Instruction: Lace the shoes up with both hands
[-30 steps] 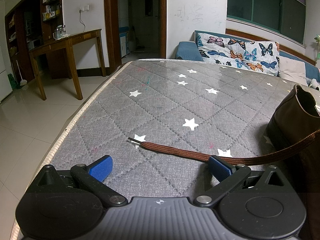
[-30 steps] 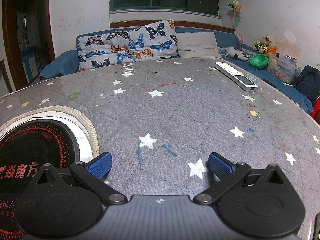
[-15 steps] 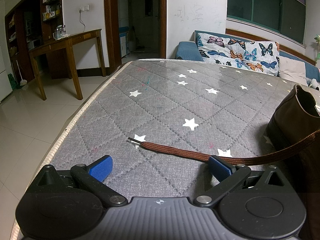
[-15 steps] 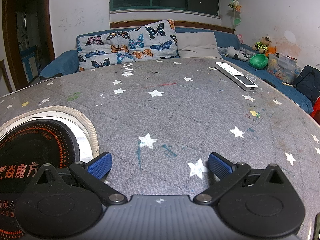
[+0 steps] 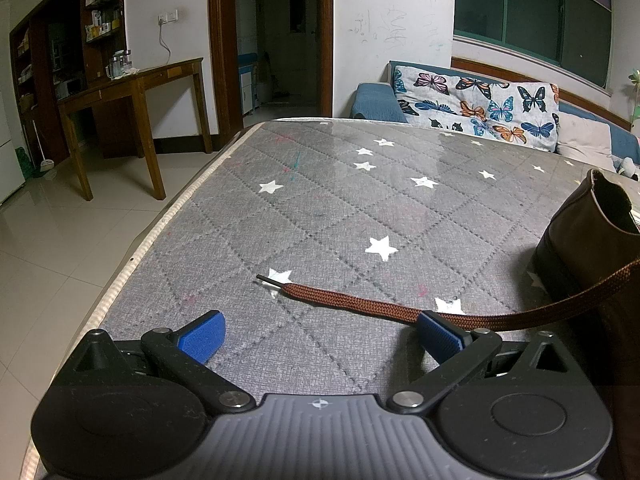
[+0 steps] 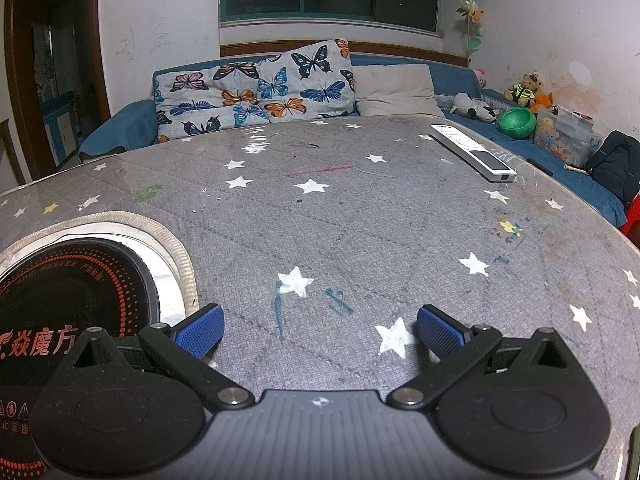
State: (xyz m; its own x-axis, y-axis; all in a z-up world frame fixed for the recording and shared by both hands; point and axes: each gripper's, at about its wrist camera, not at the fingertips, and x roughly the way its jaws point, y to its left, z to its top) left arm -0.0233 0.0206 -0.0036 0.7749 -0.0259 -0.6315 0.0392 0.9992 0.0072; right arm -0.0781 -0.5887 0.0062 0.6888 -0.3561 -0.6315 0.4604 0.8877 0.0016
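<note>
- Both sets of jaws stand spread wide with nothing between them: our left gripper (image 5: 320,332) and our right gripper (image 6: 320,330) each show blue pads far apart over the grey star-printed table cover (image 5: 360,216).
- Only the left wrist view shows the task's things. We see the brown shoe (image 5: 588,240) at the far right edge, upright, its opening facing up.
- From the shoe a brown lace (image 5: 360,302) runs left across the cover, passing just behind the right pad (image 5: 440,334) of our left gripper; whether it touches the pad we cannot tell. Its dark tip lies beside a white star.
- That view also shows a wooden desk (image 5: 136,84) and a tiled floor at left.
- The right wrist view shows neither shoe nor lace. Instead we see a round black cooktop (image 6: 68,292) set in a cutout at near left, and a white remote (image 6: 472,152) at far right.
- Both views share the butterfly cushion (image 6: 256,88) at the far side.
</note>
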